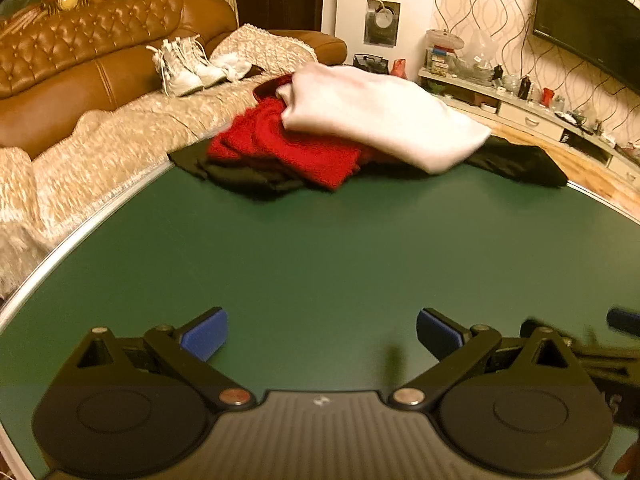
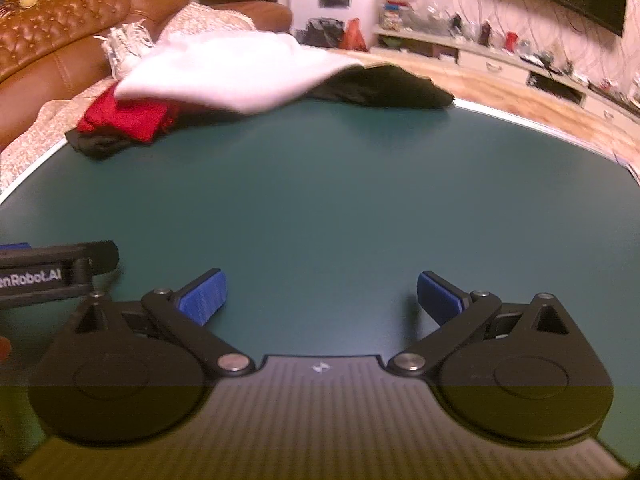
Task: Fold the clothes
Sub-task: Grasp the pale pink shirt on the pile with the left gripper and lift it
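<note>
Green table top (image 1: 320, 240) fills most of both views, bare in the middle, with a pale metal rim. Brown leather sofa (image 1: 80, 60) stands behind it under a beige cover. At the table's far edge lies a heap of clothes: a white garment (image 1: 380, 116) on top, a red knit (image 1: 288, 144) beneath it to the left, and black cloth (image 1: 516, 160) under both. Well apart from the heap, the left tongs (image 1: 322, 334) and right tongs (image 2: 322, 296) hover wide apart, holding nothing.
</note>
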`<state>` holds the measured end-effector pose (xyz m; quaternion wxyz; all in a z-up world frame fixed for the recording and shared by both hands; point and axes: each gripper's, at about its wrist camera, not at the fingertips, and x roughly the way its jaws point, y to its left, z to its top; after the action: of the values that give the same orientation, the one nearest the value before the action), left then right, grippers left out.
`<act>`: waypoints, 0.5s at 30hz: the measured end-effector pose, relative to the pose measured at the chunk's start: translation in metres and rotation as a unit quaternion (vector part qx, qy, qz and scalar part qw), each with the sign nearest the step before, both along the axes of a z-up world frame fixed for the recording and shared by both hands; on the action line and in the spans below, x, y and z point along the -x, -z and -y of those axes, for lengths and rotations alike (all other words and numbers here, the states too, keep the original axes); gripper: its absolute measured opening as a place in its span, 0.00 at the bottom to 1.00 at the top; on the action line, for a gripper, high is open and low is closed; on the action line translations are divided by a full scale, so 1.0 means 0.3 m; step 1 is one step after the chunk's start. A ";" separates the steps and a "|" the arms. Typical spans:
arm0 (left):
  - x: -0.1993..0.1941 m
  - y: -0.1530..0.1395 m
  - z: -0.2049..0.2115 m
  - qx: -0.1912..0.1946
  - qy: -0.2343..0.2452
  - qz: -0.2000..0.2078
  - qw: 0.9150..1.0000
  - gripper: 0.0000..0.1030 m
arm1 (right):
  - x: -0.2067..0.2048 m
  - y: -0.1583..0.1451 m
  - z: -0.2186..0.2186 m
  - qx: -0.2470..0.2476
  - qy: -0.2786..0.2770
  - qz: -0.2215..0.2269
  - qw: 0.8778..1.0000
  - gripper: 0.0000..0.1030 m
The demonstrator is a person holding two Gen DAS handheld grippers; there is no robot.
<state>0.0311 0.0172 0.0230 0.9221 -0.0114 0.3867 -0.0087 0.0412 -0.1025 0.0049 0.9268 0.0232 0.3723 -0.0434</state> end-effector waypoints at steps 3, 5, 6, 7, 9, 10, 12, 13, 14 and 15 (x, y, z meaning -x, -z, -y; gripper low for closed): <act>-0.067 -0.017 -0.004 0.008 0.007 -0.008 1.000 1.00 | -0.067 -0.031 -0.016 0.015 -0.016 0.006 1.000 1.00; -0.120 -0.029 0.001 0.010 0.012 -0.012 1.000 1.00 | -0.104 -0.046 -0.019 0.021 -0.018 0.007 1.000 1.00; -0.145 -0.037 0.007 0.009 0.016 -0.012 1.000 1.00 | -0.116 -0.051 -0.017 0.021 -0.019 0.009 1.000 1.00; -0.170 -0.044 0.013 0.008 0.020 -0.011 1.000 0.99 | -0.124 -0.055 -0.014 0.018 -0.020 0.011 1.000 1.00; -0.218 -0.062 0.030 0.008 0.029 -0.009 1.000 0.99 | -0.131 -0.057 -0.008 0.012 -0.019 0.013 1.000 1.00; -0.240 -0.072 0.041 0.008 0.032 -0.007 0.999 0.97 | -0.132 -0.055 -0.008 0.014 -0.019 0.011 1.000 1.00; -0.278 -0.090 0.066 0.007 0.036 -0.002 0.999 0.95 | -0.132 -0.049 -0.014 0.021 -0.019 0.005 1.000 1.00; -0.296 -0.099 0.077 0.007 0.036 -0.001 0.999 0.95 | -0.131 -0.047 -0.017 0.024 -0.018 0.003 1.000 1.00; -0.313 -0.106 0.088 0.009 0.036 -0.002 0.999 0.93 | -0.125 -0.044 -0.019 0.027 -0.016 0.003 1.000 1.00; -0.329 -0.111 0.097 0.013 0.036 -0.004 0.999 0.92 | -0.118 -0.042 -0.019 0.026 -0.014 0.004 1.000 1.00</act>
<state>0.1297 -0.0119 0.0561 0.9194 -0.0096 0.3903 -0.0474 0.0768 -0.0968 0.0174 0.9290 -0.0056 0.3679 -0.0399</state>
